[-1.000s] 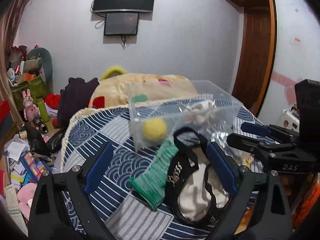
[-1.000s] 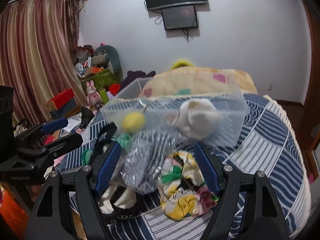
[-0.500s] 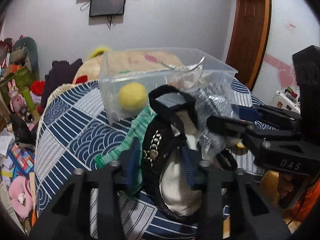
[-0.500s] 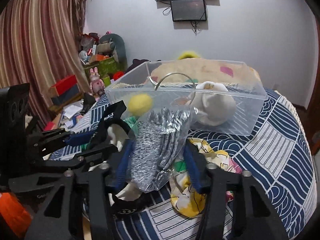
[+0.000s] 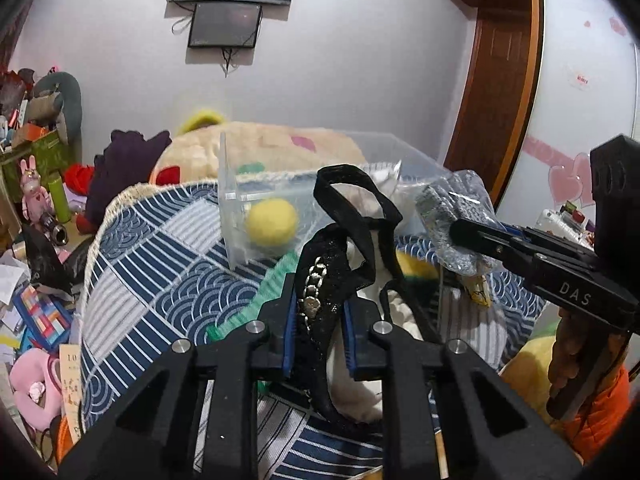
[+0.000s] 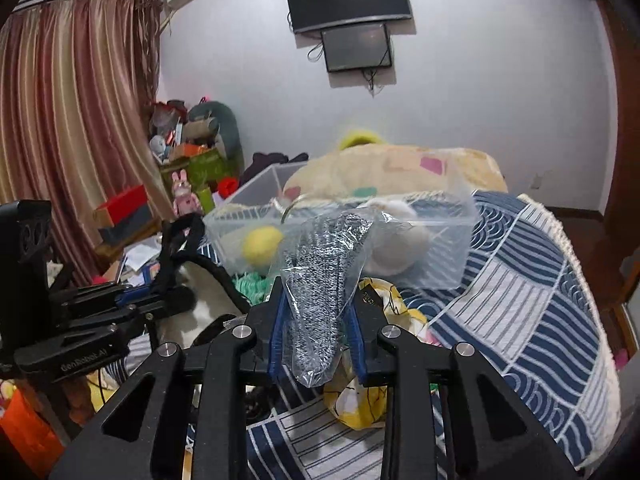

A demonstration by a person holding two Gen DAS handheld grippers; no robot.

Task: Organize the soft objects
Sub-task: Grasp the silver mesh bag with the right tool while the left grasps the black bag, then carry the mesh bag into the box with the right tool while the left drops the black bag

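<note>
My left gripper (image 5: pixel 318 320) is shut on a black-and-white cap (image 5: pixel 340 276) with a metal chain trim and holds it raised above the bed. My right gripper (image 6: pixel 316 324) is shut on a clear bag of grey knitted fabric (image 6: pixel 320 276), also lifted; the bag also shows in the left wrist view (image 5: pixel 456 220). Ahead stands a clear plastic bin (image 6: pixel 444 240) holding a yellow ball (image 6: pixel 262 242) and a white plush (image 6: pixel 394 248). A green ribbed cloth (image 5: pixel 256 304) and a yellow floral cloth (image 6: pixel 360 400) lie on the bed.
The bed has a blue-and-white patterned cover (image 6: pixel 520 300). A large beige plush (image 5: pixel 260 152) lies behind the bin. Toys, boxes and papers clutter the floor at left (image 5: pixel 36 208). A door (image 5: pixel 492 92) stands at right.
Both grippers closed from open, the left on the cap and the right on the bagged grey fabric, and both lifted their items off the bed.
</note>
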